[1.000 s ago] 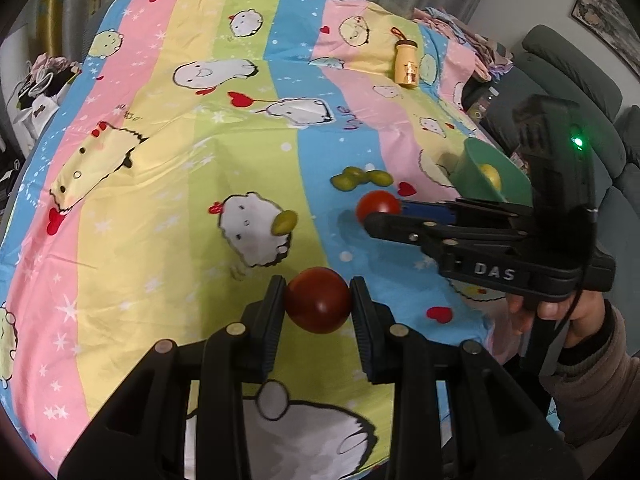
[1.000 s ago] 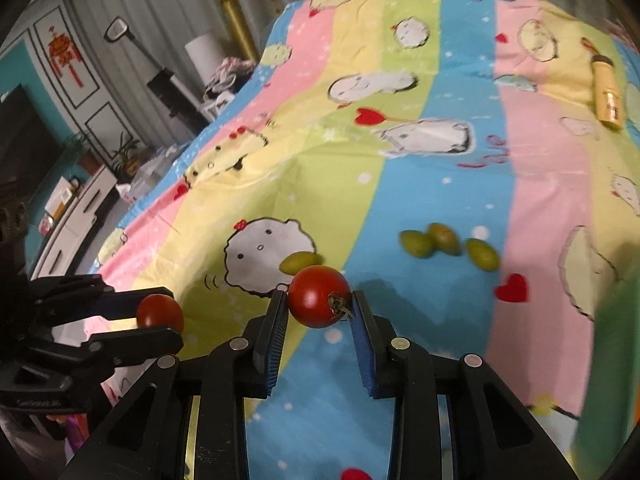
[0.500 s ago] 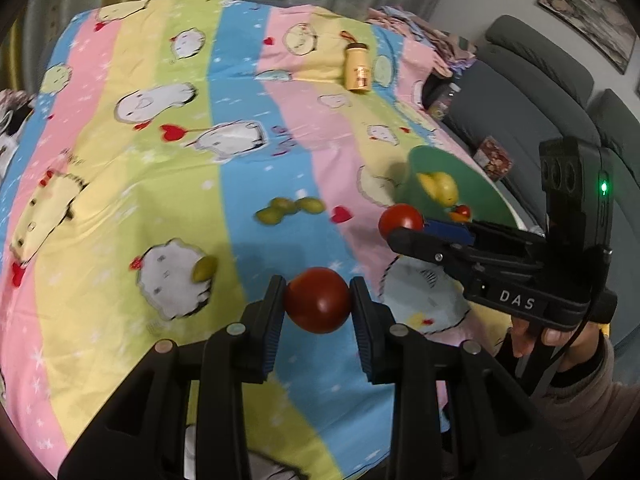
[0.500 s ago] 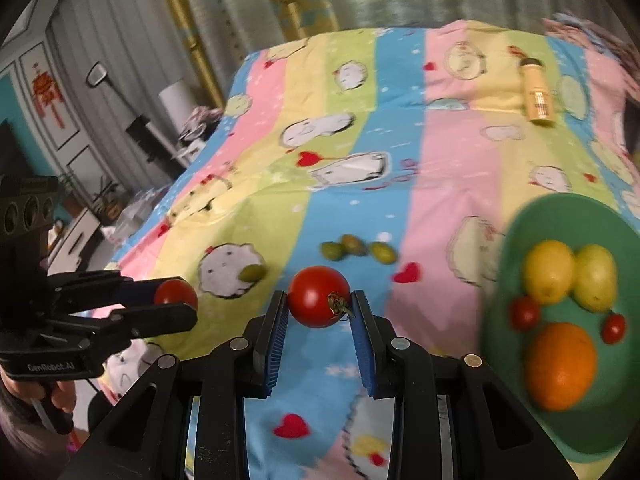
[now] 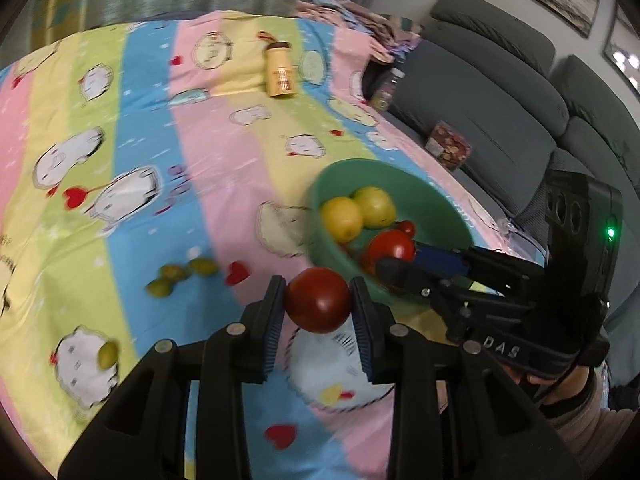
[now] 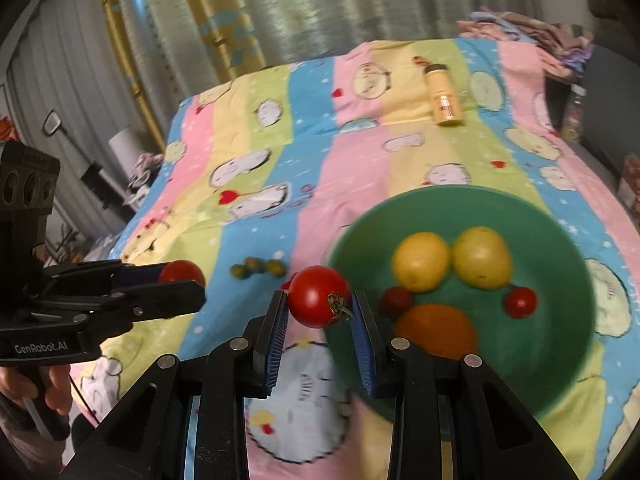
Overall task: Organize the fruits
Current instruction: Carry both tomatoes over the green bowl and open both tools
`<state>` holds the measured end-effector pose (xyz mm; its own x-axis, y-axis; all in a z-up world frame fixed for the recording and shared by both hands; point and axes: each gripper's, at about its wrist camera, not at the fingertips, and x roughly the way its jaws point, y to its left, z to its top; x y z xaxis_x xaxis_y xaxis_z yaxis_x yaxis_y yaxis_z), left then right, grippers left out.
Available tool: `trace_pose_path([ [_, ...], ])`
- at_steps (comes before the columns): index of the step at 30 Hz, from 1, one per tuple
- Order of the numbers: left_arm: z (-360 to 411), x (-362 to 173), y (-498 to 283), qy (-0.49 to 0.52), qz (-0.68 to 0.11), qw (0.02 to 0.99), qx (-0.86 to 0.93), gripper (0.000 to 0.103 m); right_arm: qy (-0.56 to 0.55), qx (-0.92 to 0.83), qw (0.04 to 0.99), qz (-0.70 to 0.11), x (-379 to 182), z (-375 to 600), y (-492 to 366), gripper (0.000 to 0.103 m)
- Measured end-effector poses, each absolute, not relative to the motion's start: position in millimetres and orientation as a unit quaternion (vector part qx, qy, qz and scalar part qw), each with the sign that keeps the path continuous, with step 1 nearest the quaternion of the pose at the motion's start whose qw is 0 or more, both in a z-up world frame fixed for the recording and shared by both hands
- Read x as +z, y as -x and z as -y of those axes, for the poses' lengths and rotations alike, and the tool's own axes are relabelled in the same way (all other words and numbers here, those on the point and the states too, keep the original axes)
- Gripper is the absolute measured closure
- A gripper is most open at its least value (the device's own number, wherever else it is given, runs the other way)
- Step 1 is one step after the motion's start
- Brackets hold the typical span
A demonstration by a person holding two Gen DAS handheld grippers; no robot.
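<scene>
My left gripper [image 5: 318,306] is shut on a dark red tomato [image 5: 318,305], held above the striped cloth just left of the green bowl [image 5: 436,208]. My right gripper [image 6: 320,306] is shut on a red tomato [image 6: 318,295] with a dried stem, at the bowl's [image 6: 560,240] near left rim. In the bowl lie two yellow fruits [image 6: 421,255], an orange [image 6: 434,328] and two small tomatoes [image 6: 520,301]. Each gripper shows in the other's view: the right one [image 5: 394,254] with its tomato over the bowl, the left one [image 6: 182,280] off to the left.
Three green olives [image 5: 176,276] lie in a cluster on the blue stripe, another olive [image 5: 108,354] on a cartoon figure further left. A yellow bottle [image 5: 280,70] lies at the far side. A grey sofa [image 5: 500,112] with small boxes stands to the right.
Both grippers have carried their tomatoes to the right across the cloth, from near the olives to the green bowl, which now fills the right wrist view.
</scene>
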<state>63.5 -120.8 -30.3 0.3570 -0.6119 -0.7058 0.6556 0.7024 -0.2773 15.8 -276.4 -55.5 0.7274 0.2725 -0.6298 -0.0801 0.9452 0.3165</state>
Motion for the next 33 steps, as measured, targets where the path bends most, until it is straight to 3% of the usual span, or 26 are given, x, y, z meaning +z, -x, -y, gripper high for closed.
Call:
trace_pose_path([
  [15, 211.9, -40.0, -75.3, -0.088, -0.427, 0.804, -0.404, 0.071, -0.167, 0.016, 0.926, -0.338, -61.4, 347.8, 1.6, 0.07],
  [33, 234.1, -52.1, -83.7, -0.13, -0.438, 0.805, -0.378, 0.071, -0.176, 0.014, 0.926, -0.335, -66.5, 359.4, -0.6, 0.07],
])
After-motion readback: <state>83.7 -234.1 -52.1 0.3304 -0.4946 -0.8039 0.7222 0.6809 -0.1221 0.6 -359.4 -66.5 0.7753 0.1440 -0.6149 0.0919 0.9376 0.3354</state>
